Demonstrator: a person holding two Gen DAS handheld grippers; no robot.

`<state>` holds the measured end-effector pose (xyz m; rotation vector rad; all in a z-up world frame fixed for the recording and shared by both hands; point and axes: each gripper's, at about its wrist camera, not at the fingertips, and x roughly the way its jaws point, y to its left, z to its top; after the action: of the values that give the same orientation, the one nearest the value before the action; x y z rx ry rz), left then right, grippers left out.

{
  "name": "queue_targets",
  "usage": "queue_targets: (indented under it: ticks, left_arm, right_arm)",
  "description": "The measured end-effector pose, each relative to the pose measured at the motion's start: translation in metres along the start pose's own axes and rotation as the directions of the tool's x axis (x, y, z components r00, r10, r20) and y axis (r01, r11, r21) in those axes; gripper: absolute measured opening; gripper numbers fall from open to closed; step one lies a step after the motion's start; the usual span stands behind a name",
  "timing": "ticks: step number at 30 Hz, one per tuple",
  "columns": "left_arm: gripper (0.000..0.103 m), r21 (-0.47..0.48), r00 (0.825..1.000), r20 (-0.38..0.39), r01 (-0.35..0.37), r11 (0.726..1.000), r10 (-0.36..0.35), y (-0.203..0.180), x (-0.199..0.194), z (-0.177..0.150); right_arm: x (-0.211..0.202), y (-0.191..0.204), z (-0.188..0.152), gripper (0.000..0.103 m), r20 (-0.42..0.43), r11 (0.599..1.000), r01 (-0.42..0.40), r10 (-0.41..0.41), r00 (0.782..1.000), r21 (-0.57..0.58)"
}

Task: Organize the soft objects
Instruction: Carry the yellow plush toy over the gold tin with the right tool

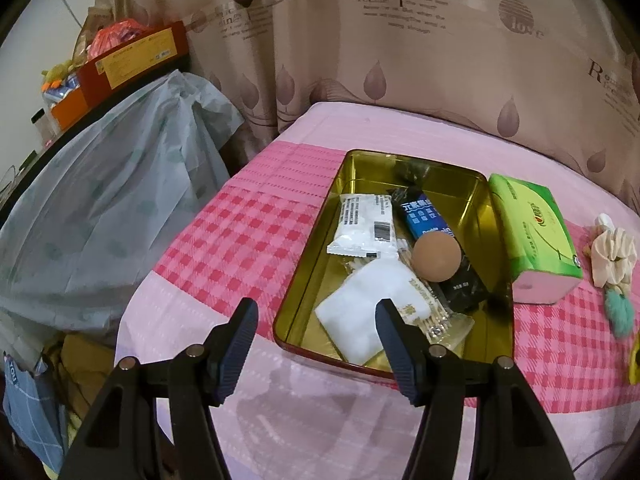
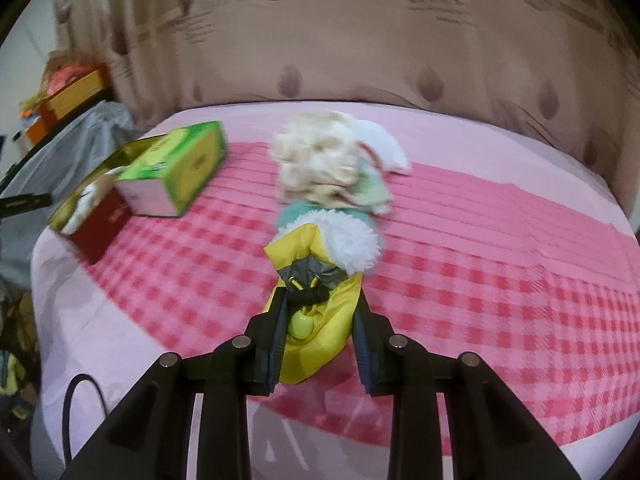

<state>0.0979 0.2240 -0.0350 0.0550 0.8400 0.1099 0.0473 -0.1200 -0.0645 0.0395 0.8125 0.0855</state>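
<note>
In the right wrist view my right gripper [image 2: 320, 300] is shut on a yellow drawstring pouch [image 2: 316, 344] with a grey neck and a yellow bead. Just beyond it lie a white fluffy pompom [image 2: 352, 246], a teal fluffy piece [image 2: 296, 212] and a cream scrunchie [image 2: 316, 160] on the pink checked bedspread [image 2: 500, 280]. In the left wrist view my left gripper [image 1: 316, 316] stands open and holds nothing, at the near left corner of a gold tin [image 1: 496, 320]. The tin holds a white packet [image 1: 360, 224], a blue packet [image 1: 424, 216], a brown ball [image 1: 436, 258] and a white folded cloth [image 1: 360, 312].
A green tissue pack [image 1: 532, 236] lies against the tin's right side. The cream scrunchie [image 1: 612, 256] and teal pompom [image 1: 620, 312] are further right. A plastic-covered stand [image 1: 112, 208] with boxes is at the left. A curtain [image 1: 400, 60] hangs behind the bed.
</note>
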Motion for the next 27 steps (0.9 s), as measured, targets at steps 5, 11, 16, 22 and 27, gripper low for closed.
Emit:
queue_targets:
  ticks: [5,11,16,22,27]
  left_arm:
    - [0.063,-0.028,1.0,-0.005,-0.01,1.0,0.01,0.006,0.001,0.0]
    - [0.063,-0.084,1.0,0.015,-0.026,0.996,0.027,0.02,-0.003,0.0]
    - [0.063,-0.107,1.0,0.014,-0.025,0.994,0.026,0.026,-0.002,0.001]
    - [0.063,-0.103,0.999,0.018,-0.033,0.994,0.035,0.024,-0.003,0.001]
    - [0.063,-0.11,0.999,0.016,-0.035,0.993,0.037,0.027,-0.004,0.001]
  right_arm:
    - [0.003,0.004,0.006,0.027,-0.011,0.994,-0.076,0.076,0.997,-0.073]
    - [0.013,0.004,0.025,0.027,-0.032,0.976,-0.164,0.161,0.986,-0.14]
    - [0.022,-0.01,0.046,0.027,-0.05,0.953,-0.232,0.227,0.973,-0.193]
    - [0.018,-0.017,0.073,0.027,-0.038,0.931,-0.28,0.279,0.96,-0.233]
    - [0.024,-0.02,0.102,0.027,-0.036,0.913,-0.324,0.326,0.945,-0.247]
